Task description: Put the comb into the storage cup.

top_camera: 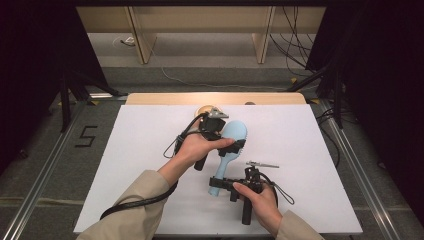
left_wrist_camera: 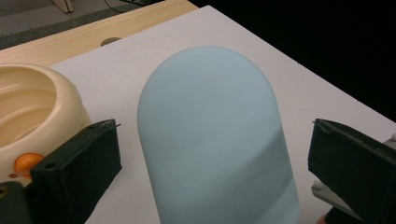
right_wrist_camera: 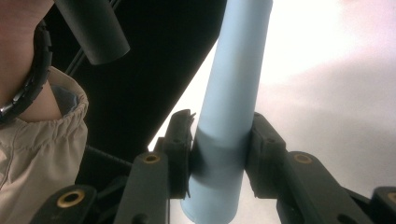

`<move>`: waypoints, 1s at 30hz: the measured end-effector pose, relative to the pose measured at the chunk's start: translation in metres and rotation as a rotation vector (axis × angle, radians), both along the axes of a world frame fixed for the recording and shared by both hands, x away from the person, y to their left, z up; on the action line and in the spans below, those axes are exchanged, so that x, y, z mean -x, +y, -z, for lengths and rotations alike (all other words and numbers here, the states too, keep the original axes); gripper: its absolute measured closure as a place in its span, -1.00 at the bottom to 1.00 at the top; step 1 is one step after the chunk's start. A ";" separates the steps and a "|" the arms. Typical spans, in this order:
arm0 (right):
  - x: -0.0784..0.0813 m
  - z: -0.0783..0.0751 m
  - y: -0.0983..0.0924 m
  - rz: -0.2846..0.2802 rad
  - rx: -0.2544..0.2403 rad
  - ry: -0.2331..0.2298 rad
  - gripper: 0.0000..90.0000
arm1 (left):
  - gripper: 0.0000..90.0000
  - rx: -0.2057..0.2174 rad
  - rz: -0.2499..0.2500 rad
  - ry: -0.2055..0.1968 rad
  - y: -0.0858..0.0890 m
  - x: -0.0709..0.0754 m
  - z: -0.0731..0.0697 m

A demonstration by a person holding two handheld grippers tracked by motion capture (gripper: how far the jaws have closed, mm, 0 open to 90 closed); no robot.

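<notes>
A light blue hairbrush [top_camera: 233, 133] lies angled over the white table top [top_camera: 150, 150], with its head far and its handle near. My right gripper [top_camera: 220, 184] is shut on the handle [right_wrist_camera: 229, 107] close to its end, and both pads press its sides. My left gripper [top_camera: 227, 134] is open, its jaws standing on either side of the brush's head [left_wrist_camera: 210, 140] with a gap at each side. In the left gripper view the left gripper [left_wrist_camera: 212, 158] looks along the smooth blue back of the head.
A cream round dish-like object [left_wrist_camera: 37, 107] with an orange button sits just left of the brush head, near the table's far edge [top_camera: 205, 110]. A thin metal tool [top_camera: 262, 164] lies right of the handle. Beige sleeves [top_camera: 135, 205] come in from the bottom.
</notes>
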State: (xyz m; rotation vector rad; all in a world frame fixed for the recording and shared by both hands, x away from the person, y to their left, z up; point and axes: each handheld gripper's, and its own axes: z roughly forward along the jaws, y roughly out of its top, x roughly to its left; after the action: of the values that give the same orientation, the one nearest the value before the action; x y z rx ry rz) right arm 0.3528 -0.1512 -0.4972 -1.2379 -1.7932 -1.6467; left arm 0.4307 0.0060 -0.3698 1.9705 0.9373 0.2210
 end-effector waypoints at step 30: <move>0.000 0.000 0.000 -0.001 0.002 0.002 0.46 | -0.95 -0.022 -0.021 0.020 -0.014 -0.015 -0.002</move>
State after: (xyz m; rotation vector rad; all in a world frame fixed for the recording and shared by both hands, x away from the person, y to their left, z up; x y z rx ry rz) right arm 0.3524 -0.1510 -0.4967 -1.2387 -1.7940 -1.6430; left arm 0.4457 -0.0084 -0.3676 1.9868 0.9729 0.2251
